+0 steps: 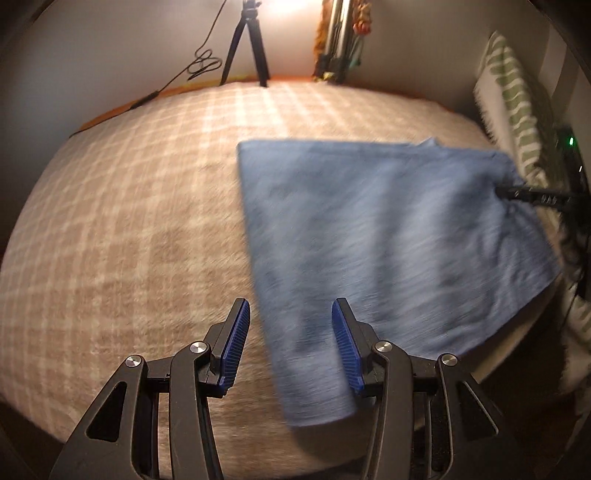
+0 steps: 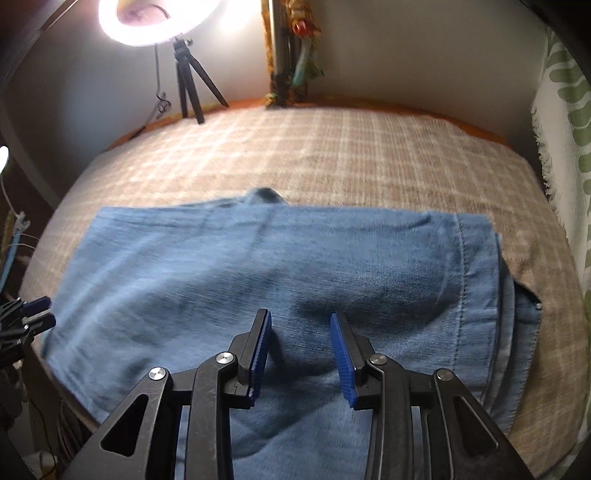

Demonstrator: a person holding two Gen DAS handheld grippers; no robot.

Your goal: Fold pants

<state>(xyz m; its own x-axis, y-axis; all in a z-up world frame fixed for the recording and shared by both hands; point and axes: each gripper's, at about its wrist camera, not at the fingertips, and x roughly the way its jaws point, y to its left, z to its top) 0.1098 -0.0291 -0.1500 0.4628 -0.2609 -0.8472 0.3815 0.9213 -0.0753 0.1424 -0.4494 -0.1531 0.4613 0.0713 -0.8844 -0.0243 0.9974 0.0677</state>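
The blue denim pants [image 1: 388, 236] lie folded into a flat block on the plaid bed cover [image 1: 140, 206]. In the left wrist view my left gripper [image 1: 290, 314] is open and empty, its jaws straddling the near left edge of the pants. In the right wrist view my right gripper [image 2: 300, 325] is open and empty, hovering over the middle of the pants [image 2: 258, 266]; the hemmed leg ends lie at the right. The right gripper also shows at the far right of the left wrist view [image 1: 532, 195], and the left gripper shows at the left edge of the right wrist view [image 2: 35, 314].
A black tripod [image 1: 245, 48] with a ring light [image 2: 159, 22] stands at the far edge of the bed against the wall. A green and white patterned cloth [image 2: 569, 155] hangs at the right. A cable [image 1: 199, 66] trails down the wall.
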